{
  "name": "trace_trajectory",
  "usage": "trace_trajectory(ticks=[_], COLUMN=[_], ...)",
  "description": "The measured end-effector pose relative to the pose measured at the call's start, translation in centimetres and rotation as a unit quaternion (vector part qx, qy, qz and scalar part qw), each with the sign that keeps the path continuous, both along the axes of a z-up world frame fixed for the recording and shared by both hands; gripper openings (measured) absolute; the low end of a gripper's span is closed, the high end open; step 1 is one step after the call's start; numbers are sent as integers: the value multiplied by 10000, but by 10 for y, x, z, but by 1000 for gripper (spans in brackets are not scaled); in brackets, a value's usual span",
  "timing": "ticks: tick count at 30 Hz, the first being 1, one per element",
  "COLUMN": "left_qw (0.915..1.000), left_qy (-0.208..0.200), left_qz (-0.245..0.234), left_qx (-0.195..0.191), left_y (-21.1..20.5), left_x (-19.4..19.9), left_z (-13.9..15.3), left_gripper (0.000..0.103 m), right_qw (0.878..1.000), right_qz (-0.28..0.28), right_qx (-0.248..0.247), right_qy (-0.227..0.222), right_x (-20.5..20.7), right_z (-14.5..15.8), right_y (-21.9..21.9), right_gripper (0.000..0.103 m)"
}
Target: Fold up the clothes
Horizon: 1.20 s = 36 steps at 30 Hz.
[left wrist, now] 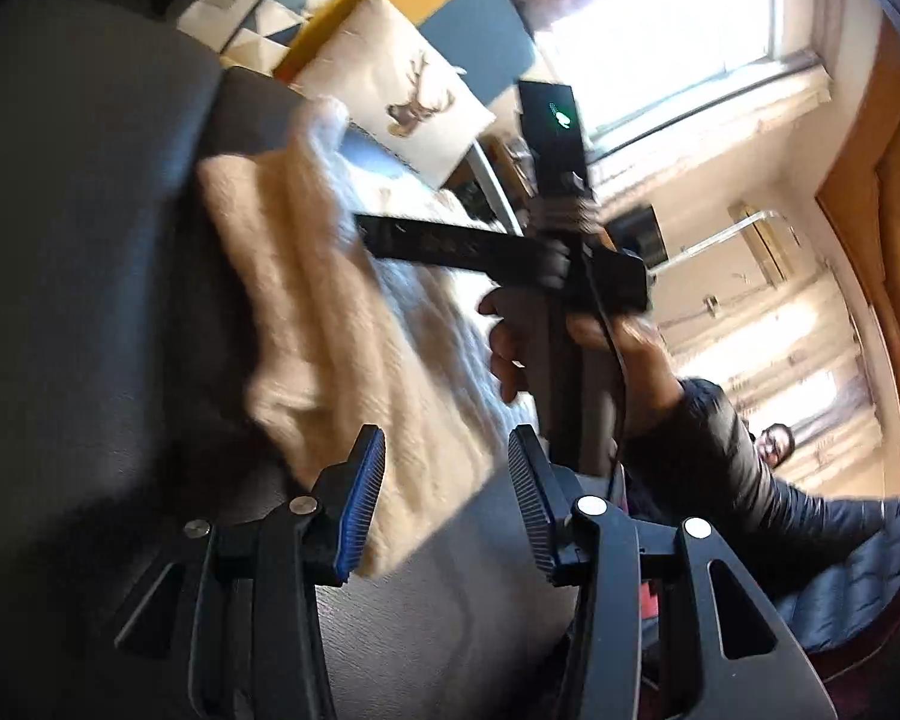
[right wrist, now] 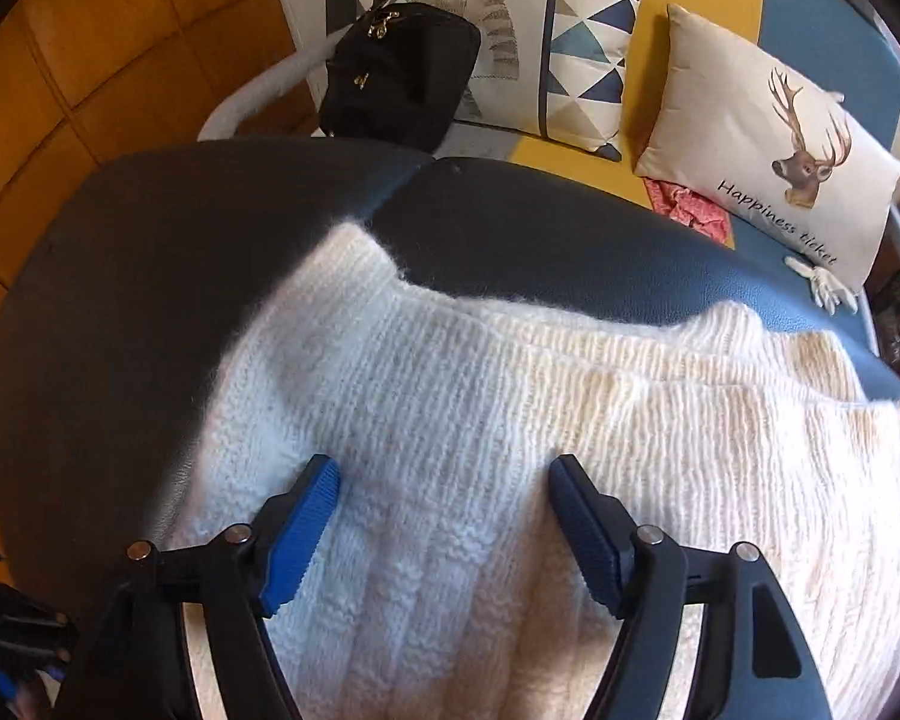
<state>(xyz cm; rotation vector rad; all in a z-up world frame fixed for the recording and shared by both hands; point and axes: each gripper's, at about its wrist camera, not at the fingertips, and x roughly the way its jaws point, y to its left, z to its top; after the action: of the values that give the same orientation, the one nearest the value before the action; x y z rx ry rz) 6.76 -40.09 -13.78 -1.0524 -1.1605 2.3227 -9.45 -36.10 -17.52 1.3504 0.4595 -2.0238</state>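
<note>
dark padded desk (right wrist: 120, 252) carries the work, its top made of two leather-like panels meeting at a seam. nearest in the right wrist view, the right gripper (right wrist: 444, 486) hangs over the white knit sweater (right wrist: 480, 420) with its blue-padded fingers (right wrist: 297, 531) spread wide, gripping nothing. whether the tips touch the knit cannot be told. sweater lies flat on the desk, neckline toward the far edge, one shoulder reaching the panel seam.

left wrist view: left gripper (left wrist: 444, 468) also has its fingers (left wrist: 360, 516) spread apart and holds nothing; they sit above the sweater's (left wrist: 330, 324) near edge, where a fold of knit lies on the desk (left wrist: 90, 210). the view is motion-blurred. farther on, the person's right hand (left wrist: 522, 348) holds the other black gripper unit above the sweater.

beyond the desk, a bench seat in yellow and blue holds a black handbag (right wrist: 399, 81), a triangle-pattern cushion (right wrist: 588, 54), a deer cushion (right wrist: 774, 150) lettered "happiness ticket", a red cloth (right wrist: 690, 207) just below it, and a small white glove (right wrist: 825, 285) at the desk's far right edge.
</note>
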Motion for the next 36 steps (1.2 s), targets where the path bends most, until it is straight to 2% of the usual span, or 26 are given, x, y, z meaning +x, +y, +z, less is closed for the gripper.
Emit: trace_trajectory(ticks=[4, 7, 8, 10, 13, 16, 22, 27, 31, 33, 36], left_qw=[9999, 9996, 9994, 9997, 9997, 9999, 9984, 9959, 9976, 9987, 9986], left_qy=[-20, -101, -162, -147, -128, -106, -350, 78, 96, 19, -87], left_qz=[-85, -218, -196, -166, 58, 73, -402, -827, -510, -202, -122], left_qx=[76, -155, -215, -54, -206, 46, -185, 360, 457, 463, 506], left_y=[-8, -2, -4, -10, -19, -32, -9, -7, -31, -48, -60], left_x=[-10, -17, -17, -13, -6, -4, -30, -30, -16, -14, -24], left_z=[-8, -12, -15, -19, -18, -21, -32, -29, -30, -35, -43], left_gripper=[46, 46, 46, 46, 46, 46, 46, 46, 46, 46, 46], right_qw=[9991, 9971, 9966, 9962, 9957, 9940, 9915, 9893, 9876, 9876, 9878], right_qz=[35, -26, -43, -53, -77, -119, -148, -196, -169, -154, -165], right_qx=[-193, -434, -474, -489, -564, -699, -818, -888, -973, -962, -934], right_qy=[-384, -617, -667, -720, -736, -829, -1003, -1141, -1219, -1234, -1237], right_x=[0, -4, -4, -2, 0, -5, -20, -22, -22, -21, -18], right_z=[19, 26, 28, 31, 34, 37, 30, 34, 36, 35, 34], right_y=[6, 11, 12, 10, 9, 6, 5, 11, 15, 17, 17], right_gripper=[75, 75, 75, 75, 75, 75, 75, 74, 74, 74, 74])
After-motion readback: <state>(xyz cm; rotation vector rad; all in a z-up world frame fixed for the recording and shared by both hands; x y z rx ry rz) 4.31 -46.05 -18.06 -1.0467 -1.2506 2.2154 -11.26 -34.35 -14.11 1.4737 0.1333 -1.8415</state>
